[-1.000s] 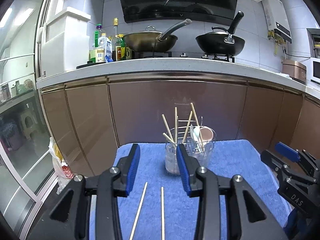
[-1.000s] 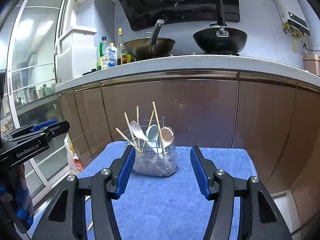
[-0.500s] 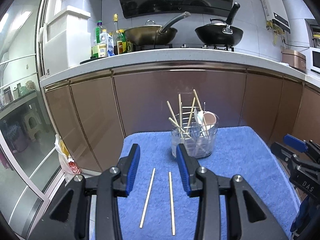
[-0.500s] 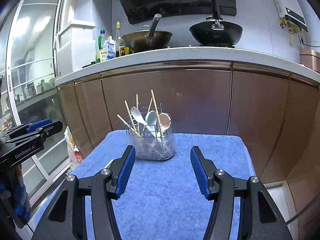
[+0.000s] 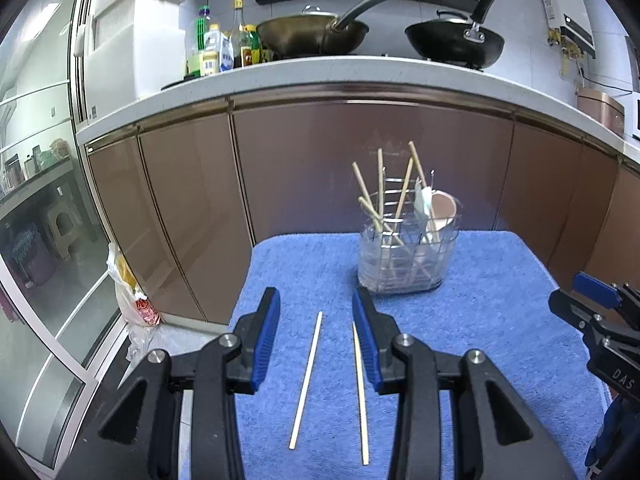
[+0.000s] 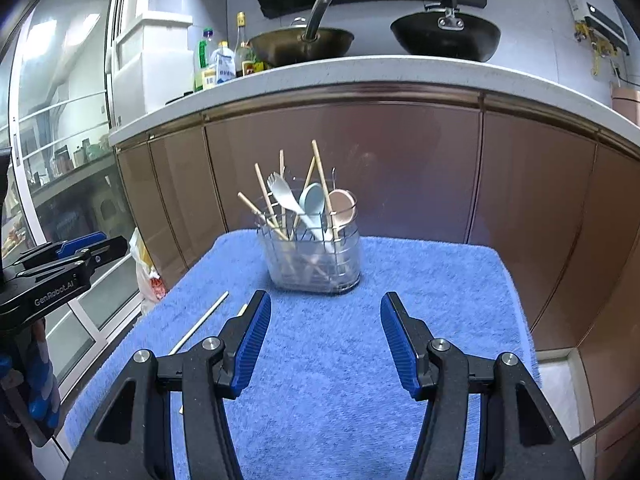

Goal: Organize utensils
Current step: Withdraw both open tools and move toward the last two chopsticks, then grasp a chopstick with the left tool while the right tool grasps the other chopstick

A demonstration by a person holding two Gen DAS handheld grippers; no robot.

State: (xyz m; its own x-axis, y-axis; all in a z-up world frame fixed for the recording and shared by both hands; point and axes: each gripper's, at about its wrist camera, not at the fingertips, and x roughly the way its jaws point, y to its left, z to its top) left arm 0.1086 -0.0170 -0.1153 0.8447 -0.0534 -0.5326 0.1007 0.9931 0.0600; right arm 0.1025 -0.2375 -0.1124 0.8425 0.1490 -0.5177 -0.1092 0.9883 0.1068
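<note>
Between the blue pads of the left hand-held gripper [image 5: 315, 330], which stands released with nothing clasped, lie two loose chopsticks on the blue towel [image 5: 480, 320]. The left chopstick [image 5: 306, 380] sits almost centred in the gap; the right chopstick [image 5: 359, 384] lies just beside the right-hand pad, partly under it in this view. Both run lengthwise away from the camera, roughly along the line the fingers point, so the jaws already straddle them crosswise, and I judge a descent onto one stick is what the pickup turns on. Beyond them, up and to the right, stands the clear utensil holder [image 5: 408, 256] with chopsticks, a fork and spoons upright in it.

The right hand-held gripper [image 6: 325, 344] is likewise released and empty, facing the holder over bare towel; the loose sticks lie off to its left, so the left hand is the nearer one.

Readable writing: "GenRobot.AI" on the left tool's side in the right wrist view, and "DAS" on the right tool's side in the left wrist view. Bottle labels on the counter [image 5: 320, 68] are too small to read.
</note>
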